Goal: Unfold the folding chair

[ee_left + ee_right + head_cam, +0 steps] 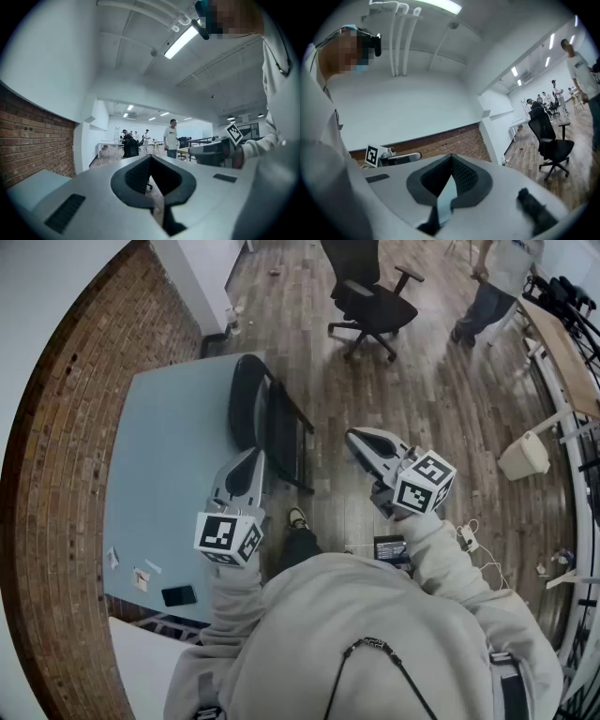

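Two empty, tightly closed tongs flank the task's thing: the left gripper [250,463], then the folding chair [274,420], folded beside the blue table [159,446], likely rigid and weighty, best gripped at its top rail, then the right gripper [360,441].

We count one folding chair [272,423], one office chair [375,301], one table [159,456], one phone [178,595] and one white bin [523,456]. We hold two grippers: the left gripper [251,460] and the right gripper [356,439]. The head view shows one person [495,277] standing. In the left gripper view we make out perhaps five people [171,138] far off, too small to count surely.
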Tool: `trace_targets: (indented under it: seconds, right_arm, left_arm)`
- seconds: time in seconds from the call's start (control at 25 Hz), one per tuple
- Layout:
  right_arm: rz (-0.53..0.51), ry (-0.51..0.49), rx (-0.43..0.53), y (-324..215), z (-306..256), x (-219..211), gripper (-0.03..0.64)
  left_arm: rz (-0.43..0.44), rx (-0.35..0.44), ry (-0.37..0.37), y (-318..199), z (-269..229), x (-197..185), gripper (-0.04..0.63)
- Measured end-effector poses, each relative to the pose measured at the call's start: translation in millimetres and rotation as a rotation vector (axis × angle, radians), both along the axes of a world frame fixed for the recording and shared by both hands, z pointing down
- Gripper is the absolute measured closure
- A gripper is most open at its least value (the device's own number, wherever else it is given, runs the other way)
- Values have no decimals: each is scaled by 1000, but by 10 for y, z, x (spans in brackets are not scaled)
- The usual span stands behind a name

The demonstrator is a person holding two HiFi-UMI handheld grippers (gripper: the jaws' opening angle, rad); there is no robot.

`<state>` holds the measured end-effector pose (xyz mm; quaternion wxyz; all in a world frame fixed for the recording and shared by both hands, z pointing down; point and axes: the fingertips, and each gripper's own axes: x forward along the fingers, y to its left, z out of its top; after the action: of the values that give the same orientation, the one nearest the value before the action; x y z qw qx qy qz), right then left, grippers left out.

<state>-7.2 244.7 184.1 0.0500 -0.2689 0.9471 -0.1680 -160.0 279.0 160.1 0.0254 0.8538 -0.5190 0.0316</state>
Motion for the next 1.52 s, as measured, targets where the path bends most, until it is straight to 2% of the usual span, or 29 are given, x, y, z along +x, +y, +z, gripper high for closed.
trace_targets:
  seconds: [0.2, 0.44, 0.6, 0.76, 0.92, 1.04, 1.2, 1.36, 1.52]
  right_arm:
    - [22, 11, 15, -521, -22, -68, 611]
    - [69, 63, 34, -1357, -40, -412, 611]
    - [142, 82, 54, -1964, -96, -614, 611]
    - [180, 80, 66, -2293, -128, -710, 611]
    - [199, 94, 36, -2522, -70, -737, 611]
    - [199, 89, 19, -2706, -120, -741, 611]
    - [173, 98, 20, -2860, -125, -795, 611]
    - [136, 101, -3, -3002, -46, -912, 611]
    - [109, 135, -27, -3199, 197, -1084, 611]
  left_arm:
    - [-29, -22, 39, -436, 155, -291, 589]
    - [61, 37, -57, -1316, 50, -529, 589]
    - [112, 13, -39, -1970, 196, -815, 589]
    - [161, -24, -49, -2464, 318, -805, 589]
    - [199, -32, -40, -2658, 301, -679, 589]
    - [190, -56, -9, -2799, 265, -635, 589]
    - [185, -77, -25, -2969, 269, -577, 589]
    - [140, -98, -5, -3112, 315, -663, 589]
    - [94, -150, -15, -3277, 604, -839, 589]
